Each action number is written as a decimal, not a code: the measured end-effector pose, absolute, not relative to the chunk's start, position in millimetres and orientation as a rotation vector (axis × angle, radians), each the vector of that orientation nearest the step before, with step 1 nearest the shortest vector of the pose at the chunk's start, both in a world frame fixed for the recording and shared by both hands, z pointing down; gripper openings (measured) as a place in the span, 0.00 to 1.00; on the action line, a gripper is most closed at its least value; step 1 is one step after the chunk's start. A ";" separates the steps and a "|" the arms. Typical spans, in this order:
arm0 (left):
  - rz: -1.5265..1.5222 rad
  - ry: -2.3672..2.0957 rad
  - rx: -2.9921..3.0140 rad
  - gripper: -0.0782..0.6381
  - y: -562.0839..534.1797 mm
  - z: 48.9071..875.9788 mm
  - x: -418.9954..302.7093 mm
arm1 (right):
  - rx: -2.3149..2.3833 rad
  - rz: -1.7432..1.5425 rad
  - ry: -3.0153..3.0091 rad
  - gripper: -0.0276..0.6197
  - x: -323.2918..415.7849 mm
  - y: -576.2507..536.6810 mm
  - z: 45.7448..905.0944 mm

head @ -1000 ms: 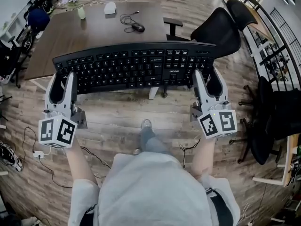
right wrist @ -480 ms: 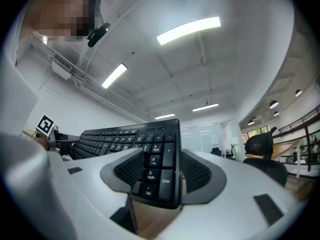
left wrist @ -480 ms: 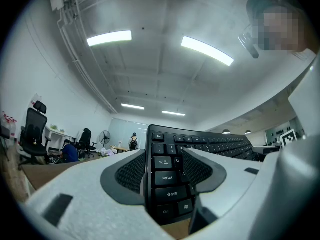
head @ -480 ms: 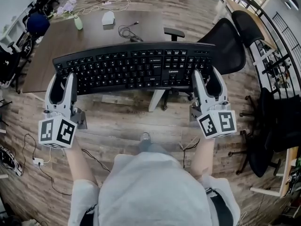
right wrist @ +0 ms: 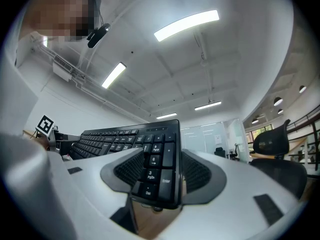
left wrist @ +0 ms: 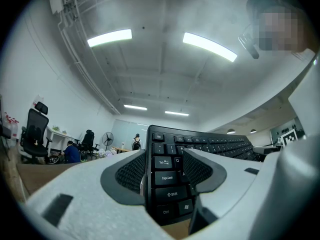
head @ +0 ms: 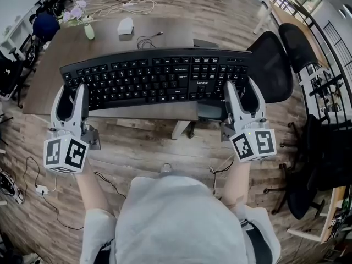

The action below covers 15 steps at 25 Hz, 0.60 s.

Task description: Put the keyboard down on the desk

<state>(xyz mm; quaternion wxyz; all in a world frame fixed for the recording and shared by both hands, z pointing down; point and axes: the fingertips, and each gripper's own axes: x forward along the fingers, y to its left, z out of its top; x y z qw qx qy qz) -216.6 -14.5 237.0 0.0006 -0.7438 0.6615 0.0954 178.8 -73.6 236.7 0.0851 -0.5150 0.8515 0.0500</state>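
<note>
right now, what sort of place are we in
Most likely an open-plan office: a dark brown wooden desk, black swivel office chairs beside it, and a black full-size keyboard held above the desk's near edge.

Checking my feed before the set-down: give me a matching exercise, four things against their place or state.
Things:
1 left gripper
2 right gripper
3 black chair
4 white object

Place or state:
A on the far side of the desk
B shut on the number-pad end of the keyboard
C right of the desk
D shut on the keyboard's Caps Lock end

Pairs: 1-D, 2-B, 3-C, 4-A
</note>
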 end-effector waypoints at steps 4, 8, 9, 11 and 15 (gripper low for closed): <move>0.285 2.093 -2.324 0.43 -29.1 243.9 -220.5 | -1.524 0.137 2.541 0.40 174.5 -92.9 245.3; 0.279 2.102 -2.322 0.43 -33.7 245.9 -224.2 | -1.524 0.123 2.551 0.40 170.7 -99.2 248.4; 0.280 2.103 -2.324 0.43 -34.5 247.0 -224.0 | -1.527 0.123 2.552 0.40 171.0 -99.7 248.8; 0.282 2.103 -2.335 0.43 -36.9 249.7 -223.9 | -1.536 0.127 2.552 0.40 171.2 -99.9 249.4; 0.279 2.075 -2.364 0.43 -43.6 251.1 -225.1 | -1.568 0.133 2.531 0.40 171.6 -96.8 249.6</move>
